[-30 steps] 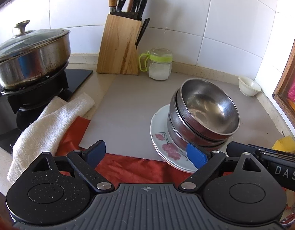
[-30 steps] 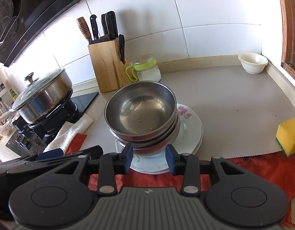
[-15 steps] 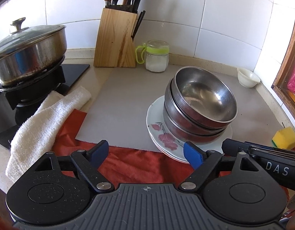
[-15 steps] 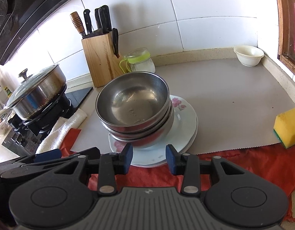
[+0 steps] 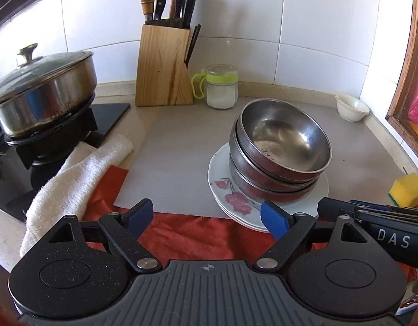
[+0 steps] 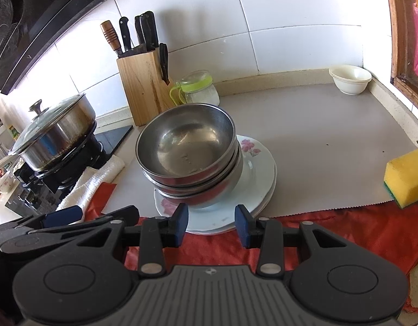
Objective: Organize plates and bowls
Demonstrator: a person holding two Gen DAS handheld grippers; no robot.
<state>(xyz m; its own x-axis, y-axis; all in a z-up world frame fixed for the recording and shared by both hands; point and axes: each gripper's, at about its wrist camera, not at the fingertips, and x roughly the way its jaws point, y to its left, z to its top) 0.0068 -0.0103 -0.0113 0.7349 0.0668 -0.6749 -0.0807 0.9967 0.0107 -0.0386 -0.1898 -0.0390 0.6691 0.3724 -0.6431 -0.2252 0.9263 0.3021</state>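
Observation:
A stack of steel bowls (image 5: 282, 152) sits on a stack of white flowered plates (image 5: 230, 193) on the grey mat; both also show in the right wrist view, bowls (image 6: 187, 152) on plates (image 6: 257, 174). My left gripper (image 5: 206, 217) is open and empty, just in front and left of the plates. My right gripper (image 6: 211, 224) is open and empty, just in front of the plates' near rim. A small white bowl (image 6: 350, 78) stands in the far right corner.
A knife block (image 5: 165, 65) and a lidded jar (image 5: 221, 87) stand at the back wall. A lidded pot (image 5: 43, 92) sits on the stove at left, a white towel (image 5: 73, 174) beside it. A yellow sponge (image 6: 407, 176) lies at right. Red cloth (image 6: 331, 233) covers the front edge.
Both grippers have drawn back a little from the stack, which sits farther from the fingers. The bowls and plates have not moved.

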